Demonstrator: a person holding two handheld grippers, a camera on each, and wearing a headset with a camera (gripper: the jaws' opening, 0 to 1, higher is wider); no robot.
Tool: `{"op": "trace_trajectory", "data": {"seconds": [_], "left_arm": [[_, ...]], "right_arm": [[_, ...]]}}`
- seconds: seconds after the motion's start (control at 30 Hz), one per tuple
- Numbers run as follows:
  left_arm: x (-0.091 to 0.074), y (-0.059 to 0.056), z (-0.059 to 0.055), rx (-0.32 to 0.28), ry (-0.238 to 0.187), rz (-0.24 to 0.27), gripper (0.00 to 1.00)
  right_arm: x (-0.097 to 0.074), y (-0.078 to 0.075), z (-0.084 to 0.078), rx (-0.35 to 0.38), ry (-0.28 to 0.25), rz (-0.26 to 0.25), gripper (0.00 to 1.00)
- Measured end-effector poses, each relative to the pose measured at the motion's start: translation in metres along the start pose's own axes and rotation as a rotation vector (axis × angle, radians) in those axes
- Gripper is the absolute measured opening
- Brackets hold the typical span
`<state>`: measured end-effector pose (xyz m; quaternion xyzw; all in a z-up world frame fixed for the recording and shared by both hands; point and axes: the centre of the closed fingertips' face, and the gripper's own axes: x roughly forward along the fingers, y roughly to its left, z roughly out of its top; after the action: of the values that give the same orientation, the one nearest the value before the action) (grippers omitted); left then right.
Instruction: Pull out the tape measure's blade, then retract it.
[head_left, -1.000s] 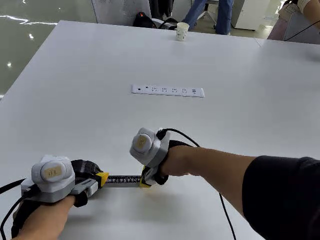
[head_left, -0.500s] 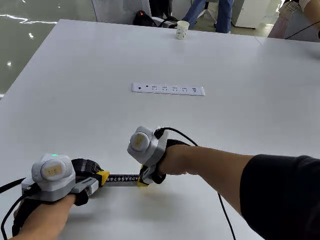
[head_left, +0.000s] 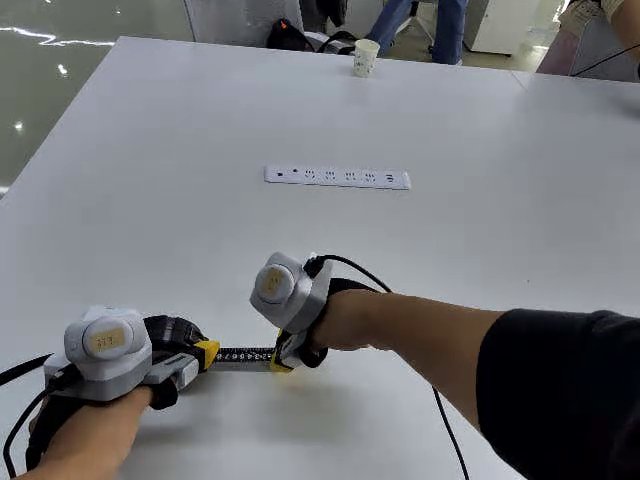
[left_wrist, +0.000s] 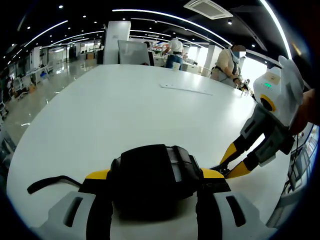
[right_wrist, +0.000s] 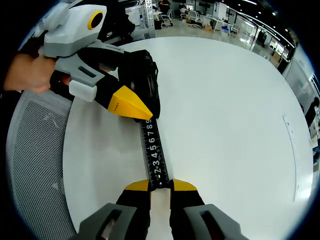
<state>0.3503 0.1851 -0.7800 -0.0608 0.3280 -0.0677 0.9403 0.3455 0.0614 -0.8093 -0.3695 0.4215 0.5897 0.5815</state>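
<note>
The black tape measure case (head_left: 176, 331) lies on the white table (head_left: 480, 230) at the near left. My left gripper (head_left: 190, 346) is shut on it, with the yellow-tipped jaws on either side of the case (left_wrist: 150, 172). A short length of black blade (head_left: 245, 355) with white numbers runs right from the case. My right gripper (head_left: 280, 362) is shut on the blade's end. In the right gripper view the blade (right_wrist: 153, 150) reaches from my right gripper (right_wrist: 160, 187) up to the case (right_wrist: 144, 75), with roughly nine numbered marks showing.
A white power strip (head_left: 337, 179) lies across the middle of the table. A paper cup (head_left: 365, 60) stands near the far edge, with people beyond it. The right gripper's black cable (head_left: 350, 265) trails over the forearm.
My right gripper has moved a little to the left, toward the case, and the exposed blade is shorter. The left gripper and case have stayed in place.
</note>
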Motion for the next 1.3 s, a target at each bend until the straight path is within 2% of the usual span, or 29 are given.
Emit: {"op": "trace_trajectory", "data": {"seconds": [1.3], "left_arm": [[0.004,0.003,-0.001,-0.004,0.009,-0.007,0.63]], "right_arm": [[0.006,0.004,0.016,0.005,-0.011,-0.003,0.1]]}}
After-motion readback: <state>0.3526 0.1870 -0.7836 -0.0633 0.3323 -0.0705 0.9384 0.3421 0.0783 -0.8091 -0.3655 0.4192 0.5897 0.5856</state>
